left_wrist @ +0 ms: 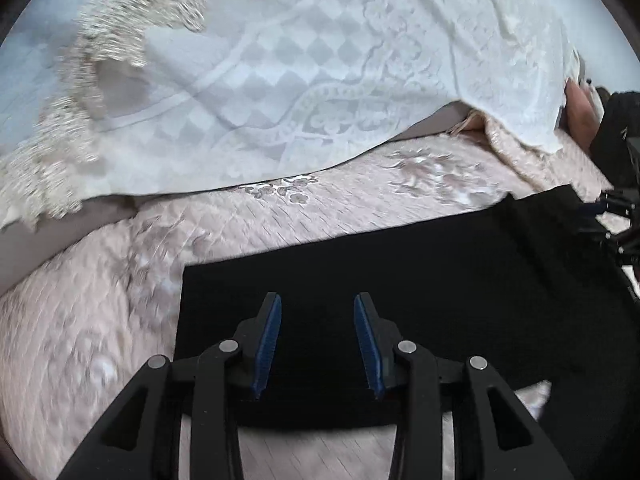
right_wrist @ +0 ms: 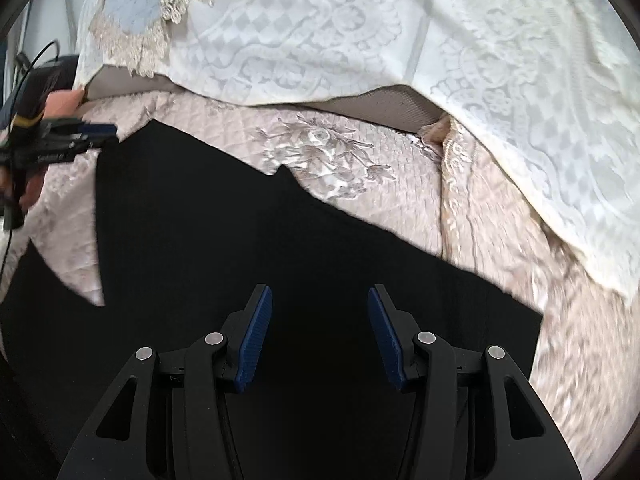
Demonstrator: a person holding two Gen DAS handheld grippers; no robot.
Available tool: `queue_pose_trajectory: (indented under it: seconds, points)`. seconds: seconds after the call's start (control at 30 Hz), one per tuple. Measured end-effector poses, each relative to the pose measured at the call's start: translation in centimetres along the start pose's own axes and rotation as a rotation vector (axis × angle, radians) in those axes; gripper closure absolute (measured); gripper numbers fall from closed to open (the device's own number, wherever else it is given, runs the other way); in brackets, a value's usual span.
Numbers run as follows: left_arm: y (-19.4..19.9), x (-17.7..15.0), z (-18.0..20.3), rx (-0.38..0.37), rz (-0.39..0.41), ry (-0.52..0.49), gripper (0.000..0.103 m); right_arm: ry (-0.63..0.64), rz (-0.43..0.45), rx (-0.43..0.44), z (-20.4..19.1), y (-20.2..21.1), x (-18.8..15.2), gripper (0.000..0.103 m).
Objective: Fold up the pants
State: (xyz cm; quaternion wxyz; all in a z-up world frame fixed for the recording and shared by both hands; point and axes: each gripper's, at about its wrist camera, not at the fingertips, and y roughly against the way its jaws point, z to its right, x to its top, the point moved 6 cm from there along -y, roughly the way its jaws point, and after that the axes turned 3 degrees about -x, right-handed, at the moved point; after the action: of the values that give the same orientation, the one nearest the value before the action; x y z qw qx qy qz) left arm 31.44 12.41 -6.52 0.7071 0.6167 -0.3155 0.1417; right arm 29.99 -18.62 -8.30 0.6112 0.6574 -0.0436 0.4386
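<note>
Nearest the left camera, the left gripper stood with its blue pads well apart and nothing between them, hovering over a squared corner of the black pants. The right gripper was likewise wide open and empty above a broader stretch of the same dark cloth. The pants lay flat on the pink quilted bedspread, running between the two grippers. Beyond them, a white lace cover hung over the far side. The likely trouble from here was a poor grasp: the cloth was uniformly black, so layers and edges were hard to tell apart, and a claw closing on one layer only, or snagging the quilt underneath, would drag the fold crooked. Uneven lifting by the two hands could also skew the edges. The left view showed a neat straight edge and corner; only the right view showed the jagged far outline of the pants, a pale wedge of bedspread showing through at the left, and the other gripper seen side-on near the hand.
</note>
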Motion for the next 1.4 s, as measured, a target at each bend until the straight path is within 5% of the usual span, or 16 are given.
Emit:
queue_pose_trajectory:
  seconds: [0.33, 0.53, 0.67, 0.8, 0.87, 0.93, 0.97, 1.07, 1.4]
  points:
    - [-6.8, 2.7, -1.9, -0.071, -0.127, -0.142, 0.052, 0.084, -0.066, 0.090, 3.6, -6.1, 2.6, 0.050]
    - [-8.1, 2.4, -2.8, -0.104, -0.172, -0.233, 0.024, 0.093, -0.096, 0.204, 4.2, -7.6, 3.0, 0.044]
    - [-8.6, 1.9, -2.8, -0.117, -0.175, -0.250, 0.023, 0.083, -0.118, 0.269, 4.3, -8.2, 3.3, 0.039]
    - [-8.3, 1.2, -1.6, -0.116, -0.152, -0.285, 0.038, 0.130, -0.140, 0.263, 3.6, -8.4, 3.1, 0.042]
    - [-8.1, 1.1, -1.0, -0.130, -0.148, -0.298, 0.058, 0.152, -0.152, 0.261, 3.3, -8.5, 3.1, 0.058]
    - [-7.7, 0.8, -0.1, -0.154, -0.151, -0.320, 0.085, 0.164, -0.151, 0.247, 3.1, -8.2, 3.2, 0.093]
    - [-7.6, 0.6, 0.5, -0.146, -0.151, -0.338, 0.096, 0.163, -0.151, 0.249, 3.0, -8.1, 3.3, 0.093]
    - [-7.4, 0.5, 1.8, -0.086, -0.142, -0.381, 0.097, 0.199, -0.136, 0.193, 2.3, -7.5, 3.2, 0.094]
    - [0.1, 0.8, 0.9, -0.002, -0.007, -0.268, 0.097, 0.196, 0.008, 0.061, 2.0, -0.4, 4.0, 0.094]
